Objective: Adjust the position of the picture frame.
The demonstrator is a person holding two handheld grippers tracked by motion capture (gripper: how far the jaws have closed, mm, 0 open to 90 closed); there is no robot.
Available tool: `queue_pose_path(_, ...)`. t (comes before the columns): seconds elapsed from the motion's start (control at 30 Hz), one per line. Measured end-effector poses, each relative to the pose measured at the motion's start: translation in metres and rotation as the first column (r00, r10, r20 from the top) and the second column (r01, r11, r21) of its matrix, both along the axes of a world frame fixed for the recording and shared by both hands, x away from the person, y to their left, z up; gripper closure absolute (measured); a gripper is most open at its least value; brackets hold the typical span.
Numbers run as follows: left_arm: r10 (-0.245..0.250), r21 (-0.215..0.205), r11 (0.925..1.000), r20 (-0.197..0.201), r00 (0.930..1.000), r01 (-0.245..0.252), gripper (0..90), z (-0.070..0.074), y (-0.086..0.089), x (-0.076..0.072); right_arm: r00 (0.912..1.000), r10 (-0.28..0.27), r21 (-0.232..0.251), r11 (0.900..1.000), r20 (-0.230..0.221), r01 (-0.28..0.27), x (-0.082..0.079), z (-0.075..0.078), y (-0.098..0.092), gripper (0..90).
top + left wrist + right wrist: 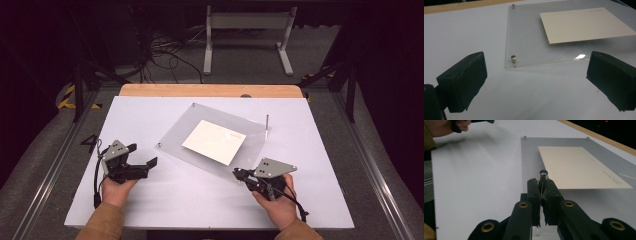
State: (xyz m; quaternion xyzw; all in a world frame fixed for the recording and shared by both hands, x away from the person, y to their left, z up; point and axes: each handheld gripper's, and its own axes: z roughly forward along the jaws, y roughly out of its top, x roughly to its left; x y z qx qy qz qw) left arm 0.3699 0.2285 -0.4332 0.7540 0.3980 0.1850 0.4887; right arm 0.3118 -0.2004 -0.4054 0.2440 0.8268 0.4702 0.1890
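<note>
From the high view, we see the clear plate (175, 135) lying mid-table (150, 200), the right tool (237, 173) at its near edge. In the left gripper view, our left tool (536, 75) gapes, holding nothing. In the right gripper view, our right tool's jaws clamp a metal peg (543, 178), their pads hiding its base.
</note>
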Motion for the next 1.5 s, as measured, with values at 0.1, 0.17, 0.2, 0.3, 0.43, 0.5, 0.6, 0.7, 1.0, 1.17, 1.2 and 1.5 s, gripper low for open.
queue_pose_path(0.1,-0.007,0.022,0.9997,0.003,1.0,0.007,3.3,0.004,-0.005,0.003,0.9986,-0.052,0.002,0.999,0.011,0.052,0.004,0.003,-0.015,84.6)
queue_pose_path(0.17,-0.014,0.039,0.9992,-0.01,0.9999,0.014,3.7,0.004,-0.008,0.004,0.9957,-0.09,0.005,0.996,0.02,0.09,0.008,0.005,-0.025,84.7)
queue_pose_path(0.2,-0.021,0.047,0.9987,-0.017,0.9996,0.022,4.2,0.004,-0.009,0.005,0.9936,-0.111,0.005,0.994,0.021,0.111,0.01,0.005,-0.031,84.7)
queue_pose_path(0.3,-0.057,0.022,0.9981,-0.043,0.9974,0.058,5.7,0.005,-0.011,0.007,0.9881,-0.151,0.024,0.988,0.026,0.151,0.017,0.004,-0.047,84.8)
queue_pose_path(0.43,-0.082,0.047,0.9952,-0.072,0.9941,0.085,7.9,0.005,-0.019,0.01,0.9788,-0.205,0.063,0.977,0.009,0.204,0.028,0.001,-0.066,84.7)
queue_pose_path(0.5,-0.088,0.058,0.994,-0.076,0.9932,0.093,8.5,0.005,-0.021,0.011,0.9715,-0.237,0.062,0.97,0.008,0.236,0.033,0.001,-0.073,84.7)
queue_pose_path(0.6,-0.11,0.086,0.9893,-0.085,0.9902,0.118,8.6,0.003,-0.03,0.012,0.9597,-0.281,0.052,0.959,0.01,0.28,0.04,-0.003,-0.082,84.8)
queue_pose_path(0.7,-0.134,0.047,0.9892,-0.1,0.986,0.139,6.2,0.004,-0.036,0.013,0.9514,-0.308,0.047,0.95,0.006,0.307,0.045,-0.006,-0.088,84.7)
queue_pose_path(1.0,-0.141,0.069,0.9865,-0.101,0.9848,0.148,5.8,0.002,-0.047,0.019,0.923,-0.383,0.026,0.923,-0.04,0.384,0.063,-0.025,-0.107,84.6)
queue_pose_path(1.17,-0.156,0.095,0.9821,-0.082,0.9844,0.163,9.0,0.001,-0.057,0.019,0.9029,-0.422,-0.019,0.906,-0.081,0.422,0.07,-0.036,-0.112,84.5)
queue_pose_path(1.2,-0.166,0.097,0.9801,-0.079,0.9829,0.174,11.2,0.0,-0.059,0.019,0.9015,-0.424,-0.018,0.905,-0.087,0.424,0.07,-0.037,-0.112,84.5)
queue_pose_path(1.5,-0.193,0.09,0.9761,-0.059,0.9794,0.198,26.3,0.003,-0.072,0.029,0.8942,-0.438,0.018,0.897,-0.092,0.442,0.065,-0.033,-0.118,74.5)
